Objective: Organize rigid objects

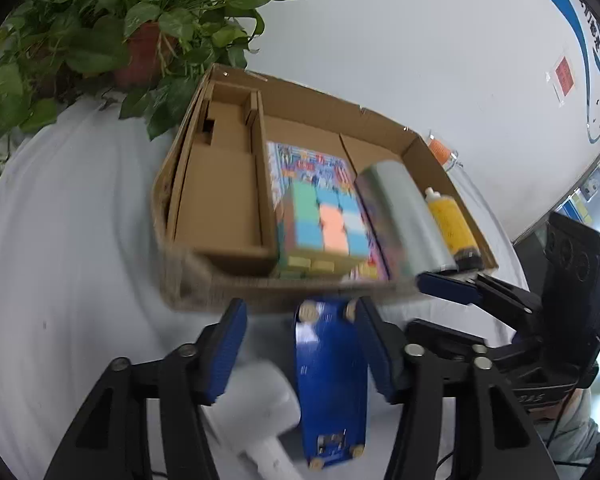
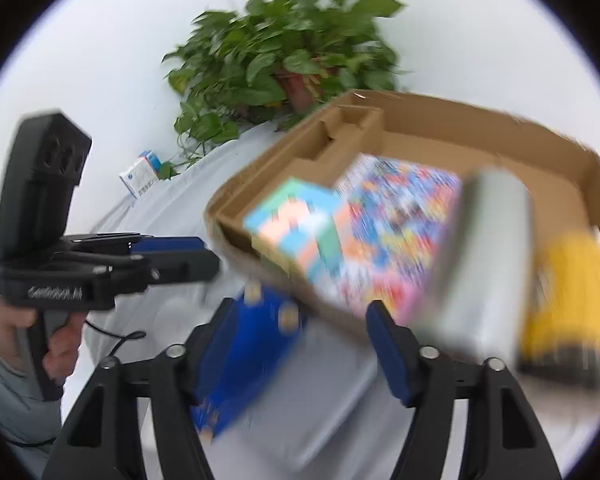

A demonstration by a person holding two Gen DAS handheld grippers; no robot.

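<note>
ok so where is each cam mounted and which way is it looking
Left wrist: sits on the left tool, looking along its open fingers at the blue box and cardboard box; the right tool shows at right.
Right wrist: sits on the right tool, looking over the cardboard box; the left tool and hand show at left.
Shared: blue box, potted plant, silver cylinder.

Left gripper (image 1: pixel 300 356): black angular linkage arms, silver round screws at joints, ribbed blue finger pads (image 1: pixel 226 350). Right gripper (image 2: pixel 300 358): same build. Black pistol-grip body with pale lettering, thin black cable. Bare hand (image 2: pixel 56 344), grey-green sleeve.
</note>
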